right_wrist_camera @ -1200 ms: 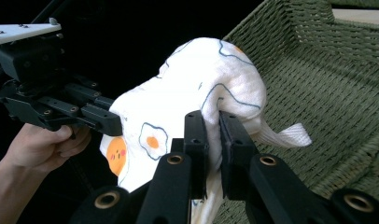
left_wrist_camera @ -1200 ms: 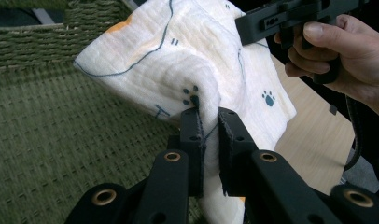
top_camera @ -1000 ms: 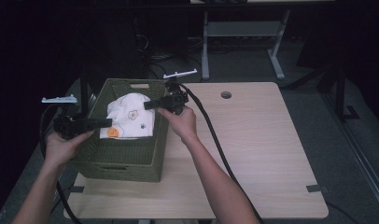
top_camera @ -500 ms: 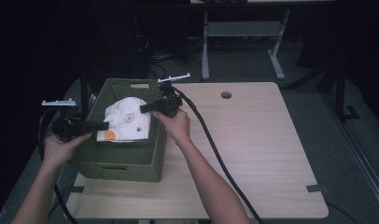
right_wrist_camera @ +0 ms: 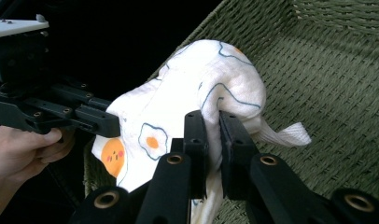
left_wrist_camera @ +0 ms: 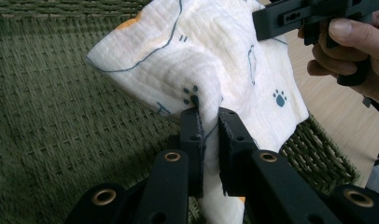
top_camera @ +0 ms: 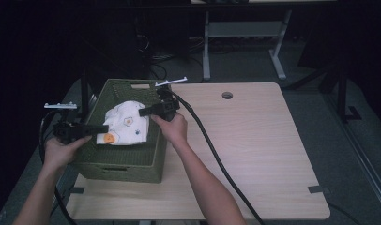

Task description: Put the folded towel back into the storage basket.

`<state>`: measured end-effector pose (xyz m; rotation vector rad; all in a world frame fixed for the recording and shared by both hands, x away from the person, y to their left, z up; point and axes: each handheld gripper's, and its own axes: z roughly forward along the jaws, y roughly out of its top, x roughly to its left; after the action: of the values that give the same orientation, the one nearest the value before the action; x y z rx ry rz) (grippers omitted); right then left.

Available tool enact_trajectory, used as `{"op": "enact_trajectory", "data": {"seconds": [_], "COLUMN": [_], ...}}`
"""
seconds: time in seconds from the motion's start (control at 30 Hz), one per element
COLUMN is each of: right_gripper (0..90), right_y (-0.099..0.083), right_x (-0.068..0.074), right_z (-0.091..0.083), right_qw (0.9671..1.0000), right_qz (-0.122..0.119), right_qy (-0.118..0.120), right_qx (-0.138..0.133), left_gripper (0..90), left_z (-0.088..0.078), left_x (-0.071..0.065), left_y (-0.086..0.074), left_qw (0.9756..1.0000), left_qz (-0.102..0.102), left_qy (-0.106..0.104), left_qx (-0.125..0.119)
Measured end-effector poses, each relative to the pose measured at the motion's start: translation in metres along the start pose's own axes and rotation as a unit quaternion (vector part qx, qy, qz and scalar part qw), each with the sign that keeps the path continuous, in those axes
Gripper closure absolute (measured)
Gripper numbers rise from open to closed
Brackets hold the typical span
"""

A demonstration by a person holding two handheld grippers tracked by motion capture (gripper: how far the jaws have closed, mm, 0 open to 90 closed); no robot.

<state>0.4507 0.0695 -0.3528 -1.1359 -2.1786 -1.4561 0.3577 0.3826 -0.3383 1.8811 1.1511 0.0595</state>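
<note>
Both forearms are extended forward from the near edge of the surface (top_camera: 254,140) towards the green woven basket (top_camera: 118,161), which serves as the landmark here. The left hand (top_camera: 59,150) is held just outside the basket's left wall, and the left gripper (top_camera: 102,129) is pointed level across that wall towards the basket's middle. The right hand (top_camera: 172,129) is held at the basket's right rim, and the right gripper (top_camera: 144,112) is pointed level towards the basket's middle from the opposite side. The white printed cloth (top_camera: 125,124) is suspended between the two grippers above the basket's interior, with its lower folds hanging into the basket. In the left gripper view, the fingers (left_wrist_camera: 192,135) are seen closed on a pinched fold of the cloth (left_wrist_camera: 215,60), with fabric passing between them and down below. In the right gripper view, the fingers (right_wrist_camera: 236,140) are likewise clamped on a bunched fold of the cloth (right_wrist_camera: 187,93), which bulges above them against the basket's woven wall (right_wrist_camera: 337,84).
</note>
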Motion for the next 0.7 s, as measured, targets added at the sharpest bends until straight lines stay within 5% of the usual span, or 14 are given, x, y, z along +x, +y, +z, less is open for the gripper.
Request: {"op": "enact_trajectory", "data": {"seconds": [0.7], "right_gripper": [82.0], "right_y": [-0.013], "right_x": [-0.010], "right_z": [0.012], "right_qw": [0.9996], "right_qz": [0.004], "right_qy": [-0.028], "right_qx": [0.001], "left_gripper": [81.7], "left_z": [0.024], "left_x": [0.009], "left_y": [-0.001], "left_qw": [0.9984], "left_qz": [-0.011], "left_qy": [0.035], "left_qx": [0.043]}}
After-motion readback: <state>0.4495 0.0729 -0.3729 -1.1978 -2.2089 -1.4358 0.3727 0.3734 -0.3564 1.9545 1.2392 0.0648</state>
